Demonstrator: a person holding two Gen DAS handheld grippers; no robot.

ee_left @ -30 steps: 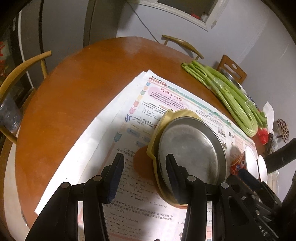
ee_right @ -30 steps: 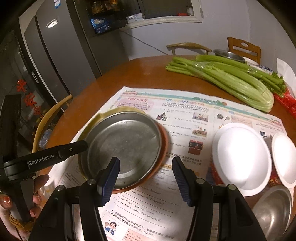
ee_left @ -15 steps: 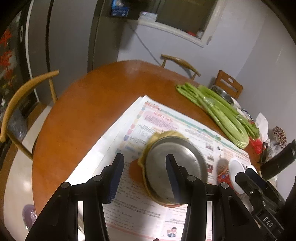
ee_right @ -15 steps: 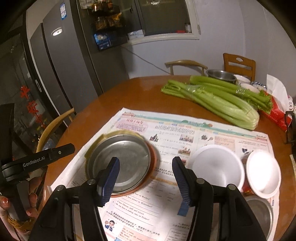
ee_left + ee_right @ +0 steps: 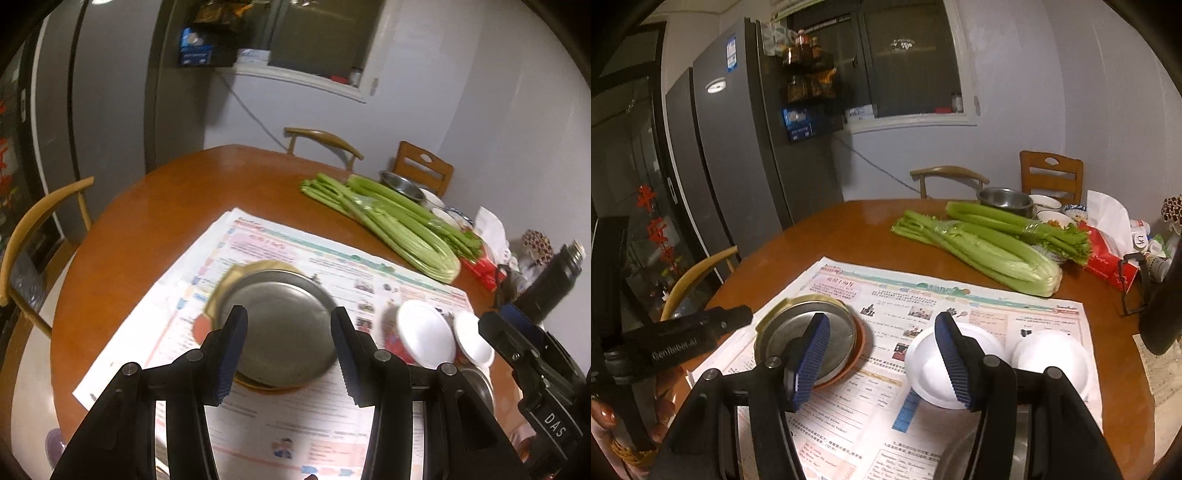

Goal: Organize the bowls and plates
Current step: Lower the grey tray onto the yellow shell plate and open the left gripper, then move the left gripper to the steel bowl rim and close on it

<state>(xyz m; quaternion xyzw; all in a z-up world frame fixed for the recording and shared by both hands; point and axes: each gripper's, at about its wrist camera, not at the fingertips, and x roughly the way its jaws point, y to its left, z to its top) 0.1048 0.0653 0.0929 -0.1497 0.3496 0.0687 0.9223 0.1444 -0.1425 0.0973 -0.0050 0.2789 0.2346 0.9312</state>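
A metal plate (image 5: 284,295) (image 5: 783,332) tops a stack with a yellow plate (image 5: 798,301) and an orange plate (image 5: 862,343), on the newspaper (image 5: 258,243). To its right stand two white bowls (image 5: 424,328) (image 5: 474,339), seen in the right wrist view as a near bowl (image 5: 921,365) and a farther bowl (image 5: 1051,358). A metal bowl (image 5: 960,458) lies nearest me. My left gripper (image 5: 289,314) hangs open above the stack, holding nothing. My right gripper (image 5: 882,318) hangs open and empty over the paper between stack and bowls.
Celery (image 5: 990,251) lies across the far side of the round wooden table (image 5: 147,206), with a steel bowl (image 5: 1004,199), small dishes and a red packet (image 5: 1108,266) behind it. Chairs (image 5: 33,225) ring the table. A fridge (image 5: 738,147) stands at the left.
Both grippers have pulled up and back from the table. The plate stack and bowls look smaller, and more of the room shows. Finger gaps are unchanged.
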